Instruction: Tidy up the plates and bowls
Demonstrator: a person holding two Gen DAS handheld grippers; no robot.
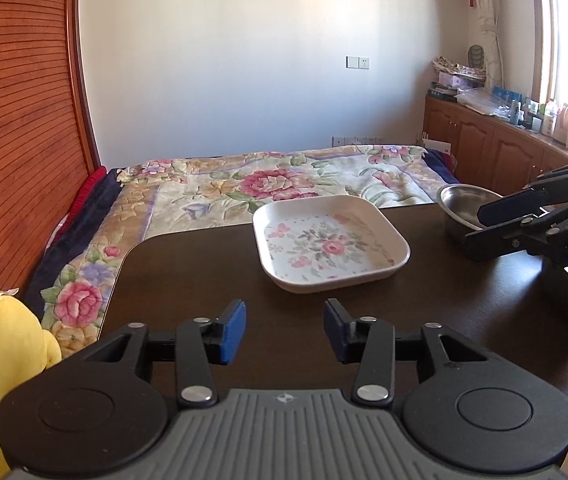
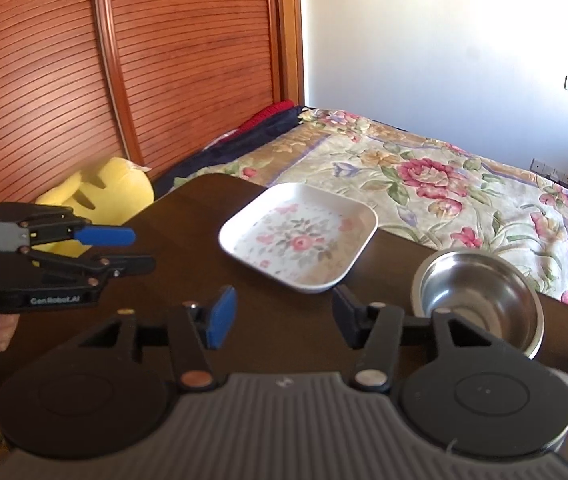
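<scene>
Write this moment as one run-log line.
left claw: open, empty | right claw: open, empty | floral square plate: on table | steel bowl: right of plate

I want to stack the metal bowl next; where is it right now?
The steel bowl sits on the dark table near its far edge by the bed, to the right of the floral square plate, just ahead of the right hand-held gripper.

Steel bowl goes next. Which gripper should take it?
Right, probably. The right gripper is open and empty, with the steel bowl just beside its fingers. The left gripper faces the floral plate instead, farther from the bowl.
</scene>
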